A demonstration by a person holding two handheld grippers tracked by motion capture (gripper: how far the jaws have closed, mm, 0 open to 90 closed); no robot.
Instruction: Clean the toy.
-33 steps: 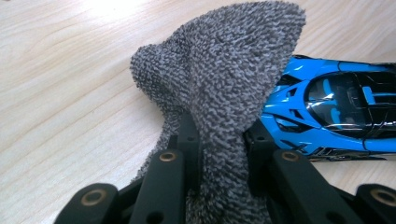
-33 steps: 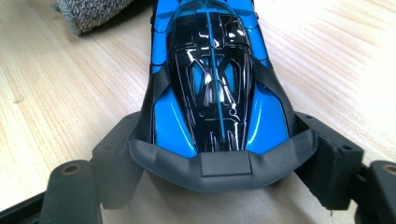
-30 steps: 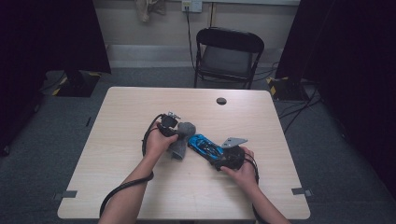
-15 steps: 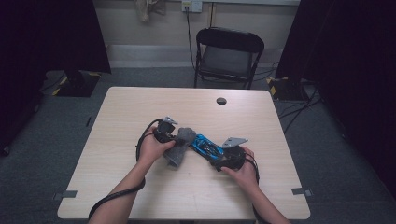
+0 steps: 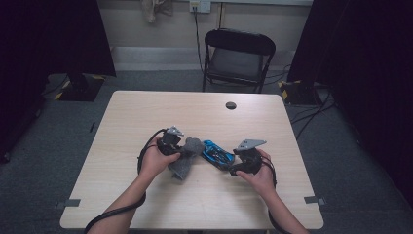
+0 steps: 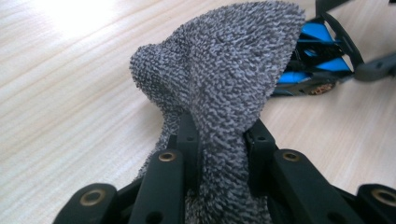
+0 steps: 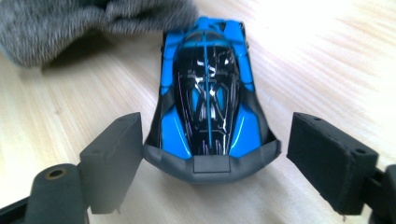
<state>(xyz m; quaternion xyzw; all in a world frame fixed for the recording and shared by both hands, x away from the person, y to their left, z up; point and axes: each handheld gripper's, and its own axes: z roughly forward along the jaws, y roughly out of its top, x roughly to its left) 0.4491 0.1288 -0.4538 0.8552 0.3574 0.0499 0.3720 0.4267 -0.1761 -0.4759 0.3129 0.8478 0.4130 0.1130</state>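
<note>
Cloth (image 6: pixel 219 88), grey, pinched tight in left gripper (image 6: pixel 219 140), bunched over table (image 5: pixel 146 117) centre. Blue toy car (image 7: pixel 208 98) lies just at 3 o'clock of cloth, touching it. Right gripper (image 7: pixel 217 154) jaws spread wide, just opened further, pads clear of the car's rear end sitting between them.

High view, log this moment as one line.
left gripper: shut on grey terry cloth | right gripper: open around blue toy car | wooden table
</note>
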